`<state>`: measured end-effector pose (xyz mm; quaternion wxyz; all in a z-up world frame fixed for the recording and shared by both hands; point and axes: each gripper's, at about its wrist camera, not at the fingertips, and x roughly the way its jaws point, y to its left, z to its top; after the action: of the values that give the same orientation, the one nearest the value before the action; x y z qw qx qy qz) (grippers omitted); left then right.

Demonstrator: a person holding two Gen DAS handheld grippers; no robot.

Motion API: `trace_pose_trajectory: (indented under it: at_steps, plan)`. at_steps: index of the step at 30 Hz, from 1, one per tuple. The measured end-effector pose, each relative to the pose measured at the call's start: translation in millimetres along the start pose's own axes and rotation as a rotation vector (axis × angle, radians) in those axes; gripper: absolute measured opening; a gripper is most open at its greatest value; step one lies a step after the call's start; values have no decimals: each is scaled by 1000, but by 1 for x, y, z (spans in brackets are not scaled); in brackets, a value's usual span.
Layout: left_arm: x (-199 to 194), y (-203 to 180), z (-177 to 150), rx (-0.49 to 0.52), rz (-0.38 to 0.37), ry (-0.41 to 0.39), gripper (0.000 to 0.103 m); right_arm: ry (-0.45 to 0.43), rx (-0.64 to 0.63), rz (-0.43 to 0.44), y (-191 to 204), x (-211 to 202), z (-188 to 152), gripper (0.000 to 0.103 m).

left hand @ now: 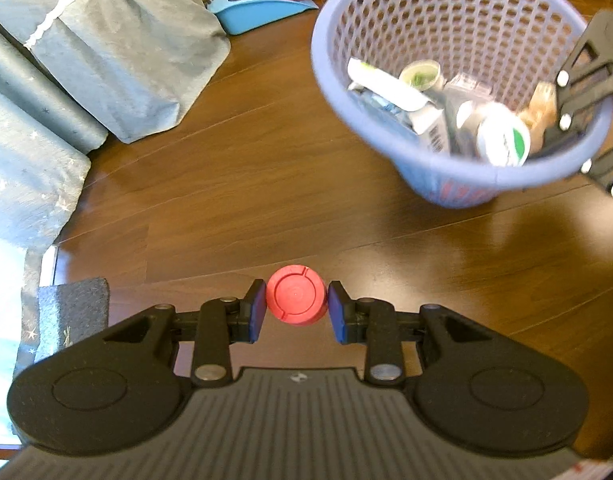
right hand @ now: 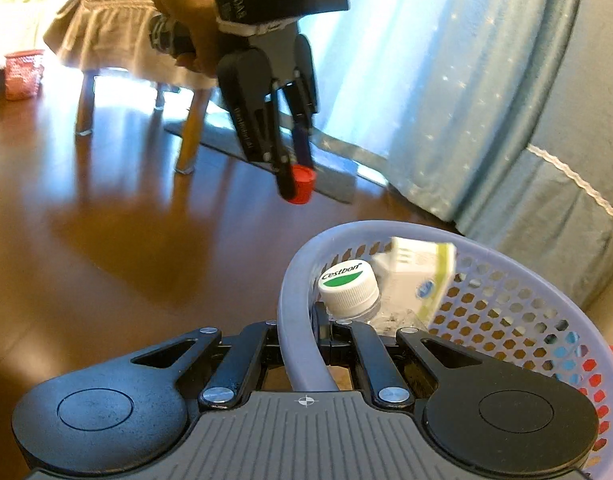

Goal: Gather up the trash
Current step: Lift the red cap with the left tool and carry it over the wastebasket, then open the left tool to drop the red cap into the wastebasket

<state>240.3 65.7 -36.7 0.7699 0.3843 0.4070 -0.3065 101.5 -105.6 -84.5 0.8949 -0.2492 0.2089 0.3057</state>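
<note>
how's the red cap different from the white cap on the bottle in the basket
The red cap is loose, pinched in the left claw above the floor; the white cap sits screwed on a clear bottle inside the purple basket.
The red cap is plain with moulded grooves on top; the white cap has green printing and a ribbed side.
The red cap is outside the basket, the white one already in it.
Both are round plastic caps.
</note>
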Motion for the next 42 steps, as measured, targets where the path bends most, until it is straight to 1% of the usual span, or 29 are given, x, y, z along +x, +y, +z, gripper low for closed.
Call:
trace_pose_trajectory:
  at_steps: [6,8,12,15,17,21,26,29,32,33,34,36,39,42]
  plan:
    - [-38,2,10,47,-7,-30,28,-24,-5,57,9,4,10,0]
    - [-51,0,18,61,-27,-46,28,-21,-12,65,7,7,13,0]
    - [-71,-3,43,74,-66,-94,28,-15,3,66,2,8,14,0]
    - [-76,-6,66,76,-100,-138,28,-13,27,40,-3,7,13,1]
    - [-76,-13,80,91,-118,-159,28,-5,35,44,-4,5,12,1]
    - [-67,-27,106,116,-152,-191,28,5,9,45,-1,-2,7,0]
    - [-53,-46,126,153,-194,-186,28,17,-1,55,0,-9,3,2]
    - [-45,-56,133,161,-214,-185,28,27,-22,53,2,-14,0,5]
    - [-36,-61,139,137,-237,-194,29,31,-21,42,2,-19,-4,13]
    - [-33,-61,141,119,-242,-202,35,35,-17,38,1,-20,-6,21]
    - [-32,-61,143,108,-245,-208,43,38,-13,35,1,-21,-8,31]
    - [-32,-61,146,105,-248,-220,44,39,-7,32,0,-25,-11,40]
    - [-34,-59,148,91,-238,-221,47,40,3,33,-2,-31,-14,42]
    - [-40,-54,143,51,-228,-220,47,45,15,35,-5,-36,-15,43]
